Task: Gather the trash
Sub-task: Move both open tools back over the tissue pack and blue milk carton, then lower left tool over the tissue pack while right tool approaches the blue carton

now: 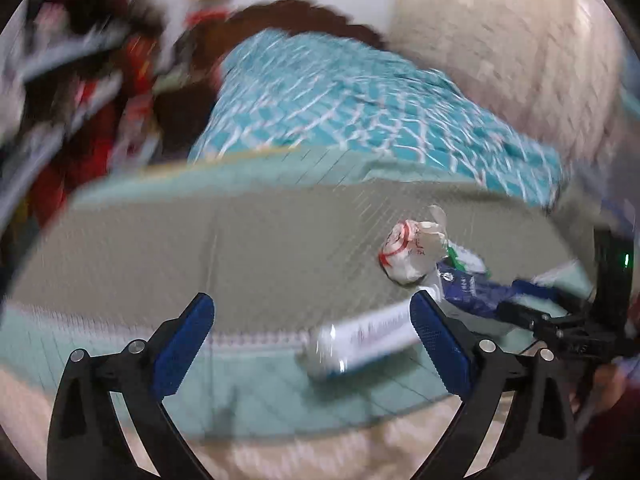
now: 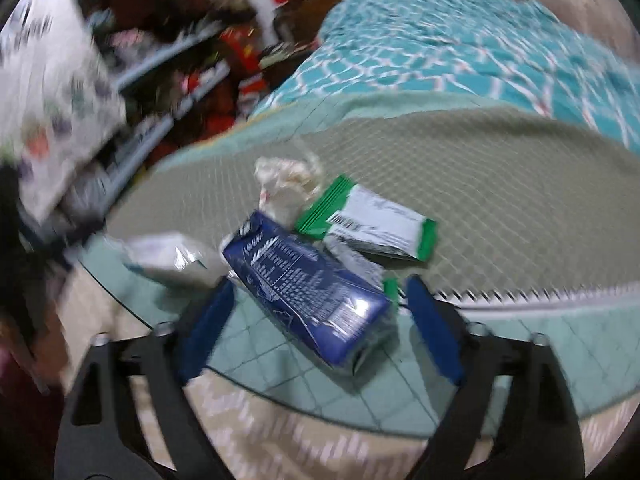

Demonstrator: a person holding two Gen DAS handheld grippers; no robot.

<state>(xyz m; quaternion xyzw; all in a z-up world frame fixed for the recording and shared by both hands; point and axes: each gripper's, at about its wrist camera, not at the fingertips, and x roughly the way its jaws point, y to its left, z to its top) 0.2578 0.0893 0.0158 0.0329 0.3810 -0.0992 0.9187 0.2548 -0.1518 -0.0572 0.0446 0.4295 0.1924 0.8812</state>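
Hovering, seemingly open: both grippers [image 1: 312,320] [image 2: 318,308]

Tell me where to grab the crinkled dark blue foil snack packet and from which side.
Grip the crinkled dark blue foil snack packet across its narrow width, near the middle, coming from above. It lies flat and slanted at the mat's edge, already between the open right gripper pads, long edges facing them.

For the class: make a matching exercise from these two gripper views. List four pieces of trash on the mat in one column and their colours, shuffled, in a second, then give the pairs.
Things:
1. flat snack packet
2. long wrapper
3. crumpled ball
4. tube

Colours:
A. dark blue, white print
B. plain white with clear end
C. white with green edges
D. white with red markings

Pairs: 1-C, 2-A, 3-D, 4-B
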